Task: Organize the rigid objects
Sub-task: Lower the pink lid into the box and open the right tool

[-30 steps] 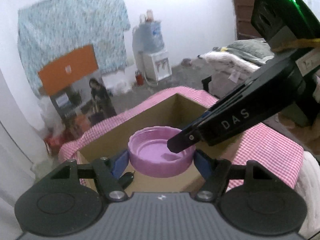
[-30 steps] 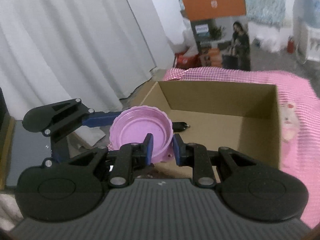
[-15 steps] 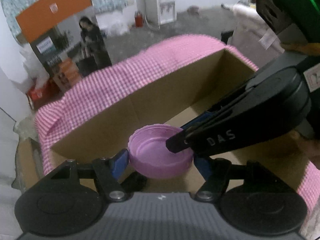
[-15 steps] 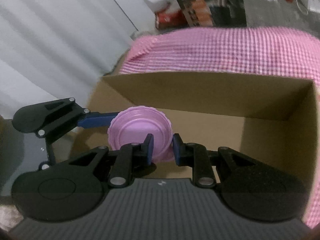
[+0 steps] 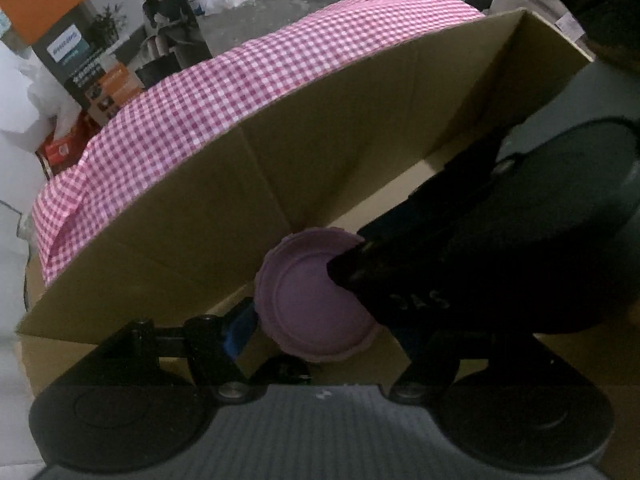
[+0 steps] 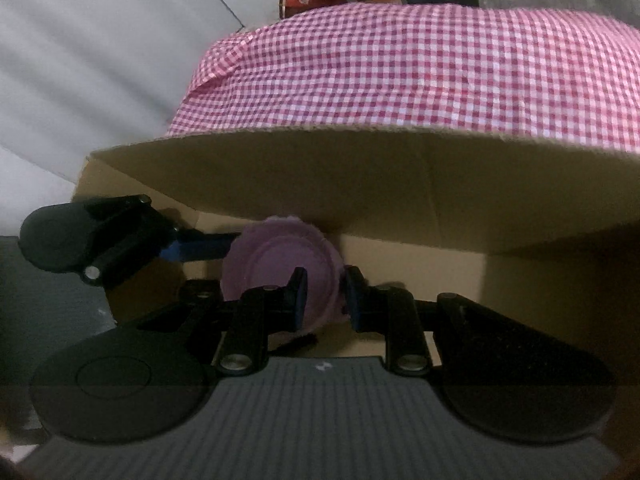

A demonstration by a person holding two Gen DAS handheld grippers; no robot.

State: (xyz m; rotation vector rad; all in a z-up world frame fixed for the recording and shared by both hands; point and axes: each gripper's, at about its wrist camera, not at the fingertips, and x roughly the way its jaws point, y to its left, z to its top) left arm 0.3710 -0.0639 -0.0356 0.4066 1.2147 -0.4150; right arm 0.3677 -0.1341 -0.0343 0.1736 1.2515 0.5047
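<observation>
A purple plastic lid [image 5: 308, 300] hangs low inside an open cardboard box [image 5: 360, 140], near its far wall. My left gripper [image 5: 320, 334] is shut on the lid across its width; the left blue pad [image 5: 240, 330] touches its edge, and the right pad is hidden behind the other gripper. My right gripper [image 6: 326, 300] is shut on the near rim of the lid [image 6: 272, 264], one blue pad on each side of the rim. Its black body [image 5: 500, 248] crosses the left wrist view from the right. The left gripper's arm [image 6: 120, 236] reaches in from the left in the right wrist view.
The box stands on a pink checked cloth [image 6: 400, 60]. A small dark object [image 6: 298, 342] lies on the box floor below the lid. The box's far wall [image 6: 360, 192] rises close behind the lid. Printed cartons [image 5: 92, 60] and a grey floor lie beyond.
Both grippers have come down together with the lid, from above the box rim to deep inside it, and now point more steeply down. The grip on the lid is unchanged.
</observation>
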